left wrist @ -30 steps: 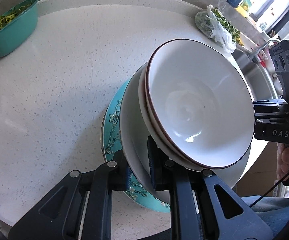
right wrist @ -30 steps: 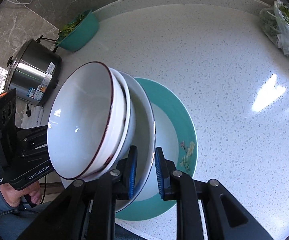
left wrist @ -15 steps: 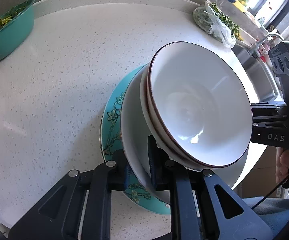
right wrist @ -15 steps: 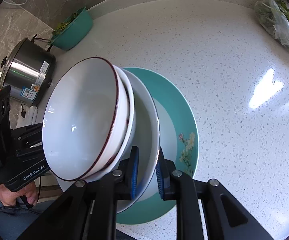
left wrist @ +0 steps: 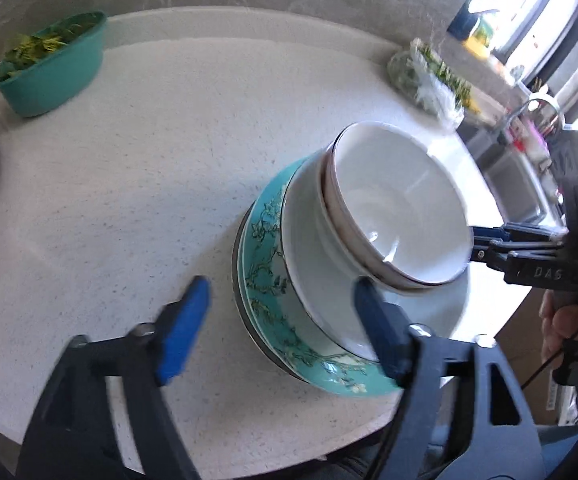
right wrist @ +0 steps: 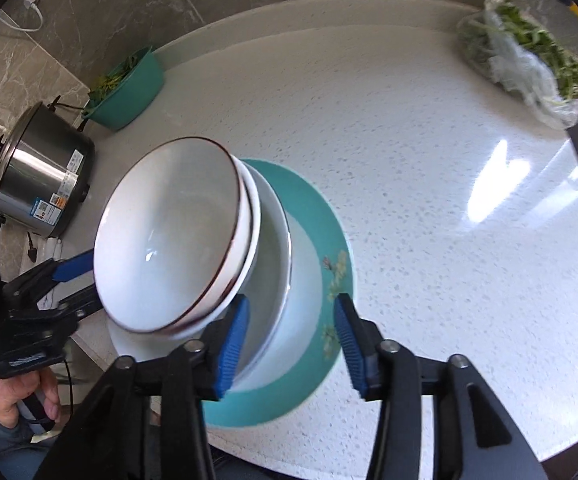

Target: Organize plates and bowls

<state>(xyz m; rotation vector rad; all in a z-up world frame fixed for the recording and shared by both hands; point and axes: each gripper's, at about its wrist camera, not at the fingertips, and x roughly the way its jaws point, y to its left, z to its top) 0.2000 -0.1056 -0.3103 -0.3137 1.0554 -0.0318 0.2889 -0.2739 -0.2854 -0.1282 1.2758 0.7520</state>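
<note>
A stack stands on the white counter (left wrist: 137, 184) near its front edge: a teal floral plate (left wrist: 265, 264) (right wrist: 317, 216) at the bottom, a white deep plate (left wrist: 309, 272) (right wrist: 273, 280) on it, and two brown-rimmed white bowls (left wrist: 401, 208) (right wrist: 169, 232) nested on top. My left gripper (left wrist: 281, 320) is opening. Its blue pads stand wide apart on either side of the stack's near rim without touching it. On the opposite side my right gripper (right wrist: 291, 340) is also opening, and the plates' rims lie loose between its pads.
A teal basin of greens (left wrist: 49, 68) (right wrist: 129, 88) sits at the back left. A plastic bag of greens (left wrist: 429, 76) (right wrist: 521, 52) lies at the back right. A steel rice cooker (right wrist: 37, 184) stands left of the stack. A sink faucet (left wrist: 545, 100) is beyond the counter's right end.
Both grippers were shut on the white plate's rim and have let go, their jaws now spread wide. The left gripper has drawn back a little from the stack.
</note>
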